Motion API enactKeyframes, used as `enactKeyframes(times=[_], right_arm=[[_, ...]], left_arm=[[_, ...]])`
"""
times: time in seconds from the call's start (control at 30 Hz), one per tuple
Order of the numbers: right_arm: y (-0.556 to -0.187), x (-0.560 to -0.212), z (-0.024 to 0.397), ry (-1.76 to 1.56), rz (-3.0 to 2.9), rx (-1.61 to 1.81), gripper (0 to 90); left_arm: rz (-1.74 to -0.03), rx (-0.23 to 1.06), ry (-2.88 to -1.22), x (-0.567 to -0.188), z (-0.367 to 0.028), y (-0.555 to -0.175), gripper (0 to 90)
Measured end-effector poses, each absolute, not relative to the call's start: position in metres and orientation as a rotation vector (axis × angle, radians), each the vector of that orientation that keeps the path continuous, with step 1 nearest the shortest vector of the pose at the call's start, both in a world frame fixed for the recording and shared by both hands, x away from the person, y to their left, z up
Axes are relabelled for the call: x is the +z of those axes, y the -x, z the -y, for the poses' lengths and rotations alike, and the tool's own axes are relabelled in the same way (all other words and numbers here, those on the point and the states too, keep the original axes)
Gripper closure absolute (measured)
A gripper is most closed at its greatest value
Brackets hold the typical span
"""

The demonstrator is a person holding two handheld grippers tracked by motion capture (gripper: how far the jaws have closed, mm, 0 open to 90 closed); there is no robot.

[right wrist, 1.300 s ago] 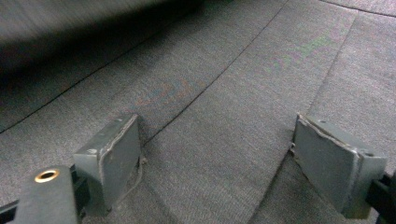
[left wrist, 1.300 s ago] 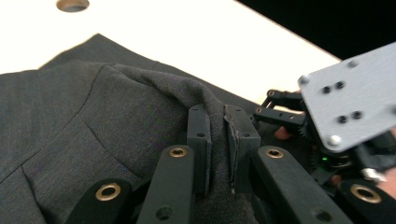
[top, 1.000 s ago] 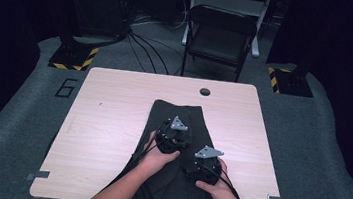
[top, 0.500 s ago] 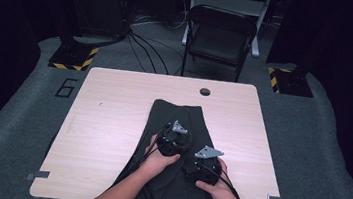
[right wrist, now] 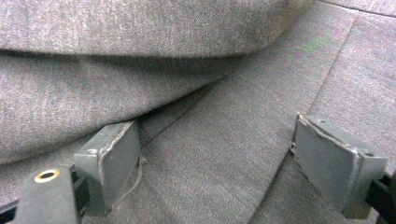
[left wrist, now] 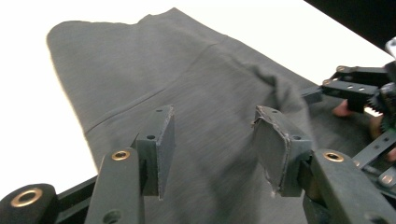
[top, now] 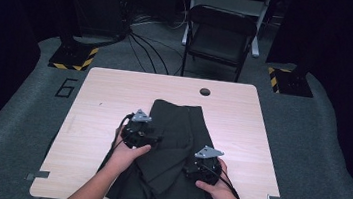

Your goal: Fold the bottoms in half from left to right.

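A dark grey garment (top: 175, 139) lies flat on the light wooden table (top: 241, 132), with a fold running down its middle. My left gripper (top: 147, 135) hovers over the garment's left edge. Its jaws have just been opening and hold nothing; in the left gripper view the open gripper (left wrist: 215, 149) has only cloth (left wrist: 187, 84) beneath it. My right gripper (top: 198, 167) rests low on the garment's right part near the front edge. In the right gripper view that gripper (right wrist: 219, 163) stands wide open on the fabric (right wrist: 243, 121), its pads (right wrist: 112, 156) beside a raised fold.
A cable hole (top: 205, 91) sits near the table's far edge. A folding chair (top: 219, 39) and floor cables stand beyond the table. Bare wood lies left and right of the garment. The right gripper (left wrist: 359, 88) shows at the right edge of the left gripper view.
My left gripper has moved left from the garment's middle to its left edge, and its jaws have come apart. The right gripper has stayed in place.
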State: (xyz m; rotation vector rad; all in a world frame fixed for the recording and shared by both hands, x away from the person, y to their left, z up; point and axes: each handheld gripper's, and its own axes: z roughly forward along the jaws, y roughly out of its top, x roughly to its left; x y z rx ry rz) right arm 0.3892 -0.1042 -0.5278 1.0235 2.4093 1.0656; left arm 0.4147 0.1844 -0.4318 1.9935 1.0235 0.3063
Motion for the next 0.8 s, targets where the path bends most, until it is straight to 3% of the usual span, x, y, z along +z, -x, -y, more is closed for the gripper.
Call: enactKeyframes(times=[0.43, 0.63, 0.8], right_arm=[[-0.389, -0.527, 0.104, -1.021, -2.406, 1.058, 16.1], [-0.39, -0.512, 0.108, -1.048, -2.472, 0.986, 27.7], [-0.392, -0.49, 0.115, -1.085, -2.414, 0.989, 29.2]], left_arm=[[-1.122, 0.332, -1.922, -0.464, -0.25, -0.388, 40.5], [-1.174, 0.327, -1.893, -0.479, -0.262, -0.387, 38.3], [-1.2, 0.298, -1.863, -0.479, -0.27, -0.389, 37.1]])
